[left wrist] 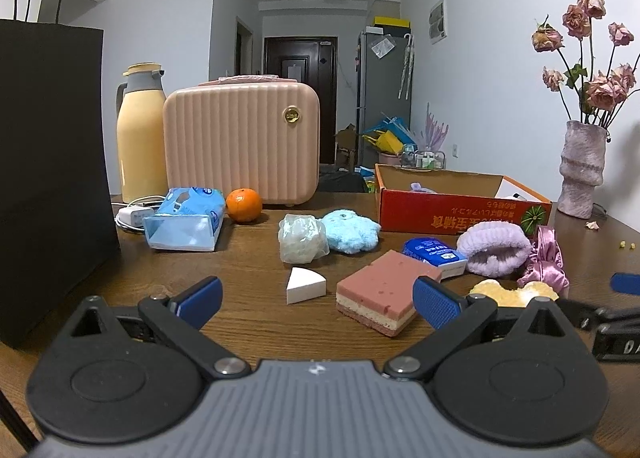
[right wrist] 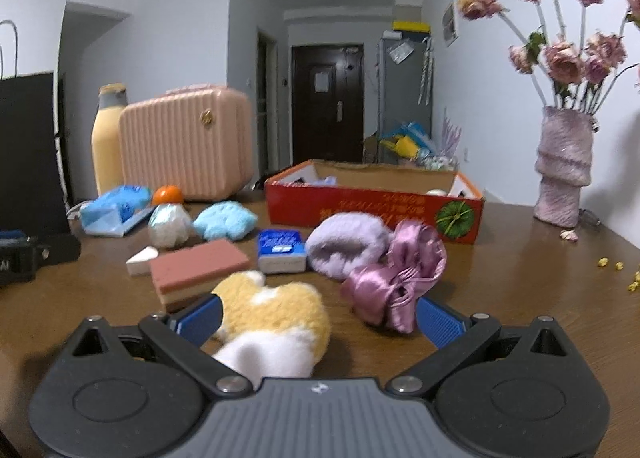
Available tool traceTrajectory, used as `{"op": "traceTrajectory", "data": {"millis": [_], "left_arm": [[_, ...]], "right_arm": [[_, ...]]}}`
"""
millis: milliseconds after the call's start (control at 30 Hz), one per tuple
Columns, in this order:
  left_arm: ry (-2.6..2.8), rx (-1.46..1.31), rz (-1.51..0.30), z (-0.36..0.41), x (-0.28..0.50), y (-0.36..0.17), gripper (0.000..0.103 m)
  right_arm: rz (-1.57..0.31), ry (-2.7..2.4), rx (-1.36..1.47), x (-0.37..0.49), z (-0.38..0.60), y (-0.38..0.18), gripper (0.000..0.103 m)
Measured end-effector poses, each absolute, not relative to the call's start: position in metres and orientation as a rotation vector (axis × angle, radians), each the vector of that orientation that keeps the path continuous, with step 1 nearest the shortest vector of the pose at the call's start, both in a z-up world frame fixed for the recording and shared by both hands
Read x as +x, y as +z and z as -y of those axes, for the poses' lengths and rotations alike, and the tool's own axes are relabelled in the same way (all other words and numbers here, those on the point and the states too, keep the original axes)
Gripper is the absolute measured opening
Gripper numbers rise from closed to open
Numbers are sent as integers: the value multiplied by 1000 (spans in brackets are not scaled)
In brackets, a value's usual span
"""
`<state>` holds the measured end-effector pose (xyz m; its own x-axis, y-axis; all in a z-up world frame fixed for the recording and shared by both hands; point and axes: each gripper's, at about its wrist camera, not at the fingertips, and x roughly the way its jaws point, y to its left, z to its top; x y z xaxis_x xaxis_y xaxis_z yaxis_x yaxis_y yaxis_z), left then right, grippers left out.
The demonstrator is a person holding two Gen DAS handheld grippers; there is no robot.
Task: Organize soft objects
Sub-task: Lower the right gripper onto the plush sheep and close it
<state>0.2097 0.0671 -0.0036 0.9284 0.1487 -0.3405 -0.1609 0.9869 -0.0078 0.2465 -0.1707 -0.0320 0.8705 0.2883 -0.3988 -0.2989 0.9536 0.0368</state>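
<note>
1. The brown wooden table (left wrist: pixel 248 322) carries everything, and both tools sit low over its near edge.
2. A ribbed pink hard-shell case (left wrist: pixel 242 142) stands far ahead of the left gripper (left wrist: pixel 318 298), a tall cream-yellow thermos jug (left wrist: pixel 140 138) just to its left.
3. An open red cardboard box (right wrist: pixel 372 210) lies ahead of the right gripper (right wrist: pixel 318 318), beyond the loose soft items; a small lilac item shows inside it.
4. A lilac fluffy knitted roll (right wrist: pixel 348 248) and a shiny pink satin scrunchie (right wrist: pixel 396 274) lie touching, ahead and right of the right gripper; the scrunchie is near its right finger.
5. A yellow-and-white plush piece (right wrist: pixel 276 322) sits between the right gripper's wide-spread fingers, against the left pad, not clamped.
6. A pink layered sponge block (left wrist: pixel 384 296) lies just ahead of the left gripper, near its right finger; the left gripper's fingers are wide apart and hold nothing.
7. A light-blue fluffy cloth (left wrist: pixel 350 232) and a bagged white puff (left wrist: pixel 302 238) sit touching, further ahead.
8. A white wedge-shaped makeup sponge (left wrist: pixel 304 286) rests just ahead, between the left gripper's fingers.
</note>
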Motion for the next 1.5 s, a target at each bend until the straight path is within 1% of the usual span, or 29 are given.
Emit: {"op": "traceTrajectory", "data": {"millis": [300,500,567,633,700,733,800,867,967,1200,1500], "left_arm": [[160,-38,-362,-68,212,-5,103],[171,-36,-379,-68,215,-7,103],[174,-34,-385,-68,216,-8,103],[175,-33,-390,-68,217,-9,103],[177,-32,-395,-68,218,-9,103],[178,-31,-397,-68,218,-9,103],[178,-31,-402,-68,219,-10,103],[180,-30,-406,-68,220,-10,103],[180,-31,-408,-69,220,-11,103],[176,-34,-416,-68,221,-12,103],[168,-44,-442,-70,227,-14,103]], "right_arm": [[-544,351,-46,264,147,-46,103],[-590,356,-82,277,135,-54,102],[-608,372,-85,280,132,-56,97],[-622,374,-101,284,129,-59,94],[-638,376,-111,286,128,-61,87],[-647,381,-108,287,128,-61,81],[-663,385,-105,289,129,-64,75],[-664,395,-102,288,129,-64,64],[-658,408,-102,286,129,-64,57],[-653,396,-65,288,139,-61,53],[-524,332,21,279,170,-43,53]]}}
